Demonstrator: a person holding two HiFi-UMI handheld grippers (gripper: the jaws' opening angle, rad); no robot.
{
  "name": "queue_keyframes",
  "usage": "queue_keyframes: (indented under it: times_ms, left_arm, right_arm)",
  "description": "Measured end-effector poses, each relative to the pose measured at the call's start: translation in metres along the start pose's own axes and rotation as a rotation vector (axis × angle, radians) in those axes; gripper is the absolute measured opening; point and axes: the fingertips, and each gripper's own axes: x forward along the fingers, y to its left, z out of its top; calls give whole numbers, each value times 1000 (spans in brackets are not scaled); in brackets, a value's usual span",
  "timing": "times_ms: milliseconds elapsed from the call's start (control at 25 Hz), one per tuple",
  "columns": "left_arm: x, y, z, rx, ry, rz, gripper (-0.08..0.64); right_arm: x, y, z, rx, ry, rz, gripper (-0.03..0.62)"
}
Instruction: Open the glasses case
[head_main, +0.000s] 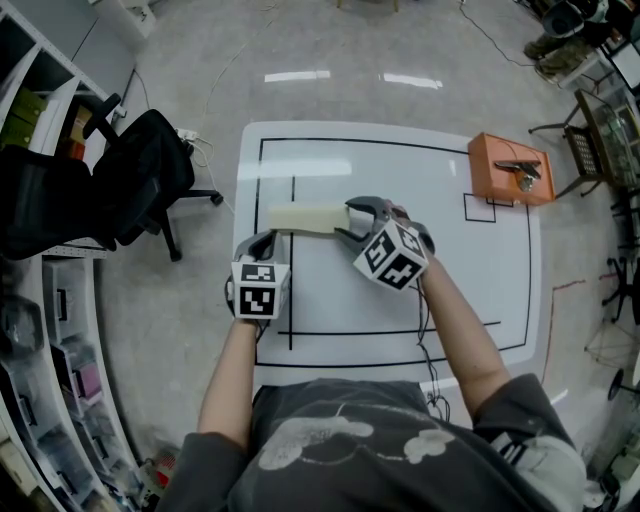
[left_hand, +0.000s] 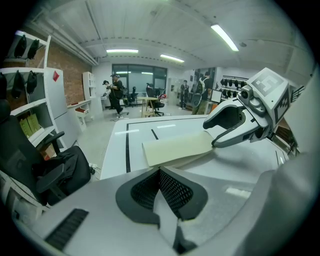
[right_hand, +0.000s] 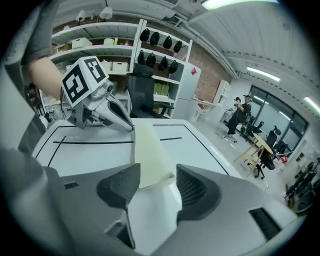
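Note:
A cream glasses case (head_main: 305, 218) lies shut on the white table (head_main: 450, 270), lengthwise left to right. My right gripper (head_main: 350, 221) straddles the case's right end. In the right gripper view the case (right_hand: 149, 155) runs between the two pads (right_hand: 120, 185) of the right gripper (right_hand: 157, 182), with a thin gap at the right pad, so the jaws stand open around it. My left gripper (head_main: 265, 240) rests near the case's left front corner, apart from it. In the left gripper view the left gripper (left_hand: 160, 172) is shut on nothing, short of the case (left_hand: 177, 148).
An orange box (head_main: 510, 168) with a dark tool on top sits at the table's back right, beside a small black square outline (head_main: 480, 208). A black office chair (head_main: 140, 175) stands left of the table, with shelves (head_main: 30, 110) behind it.

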Motion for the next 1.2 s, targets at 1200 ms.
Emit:
queue_keyframes:
  times_ms: [1200]
  left_arm:
    - [0,1,-1,-10,9,-13,-2]
  right_arm:
    - [-4,-47,24,75,-48,-43,107]
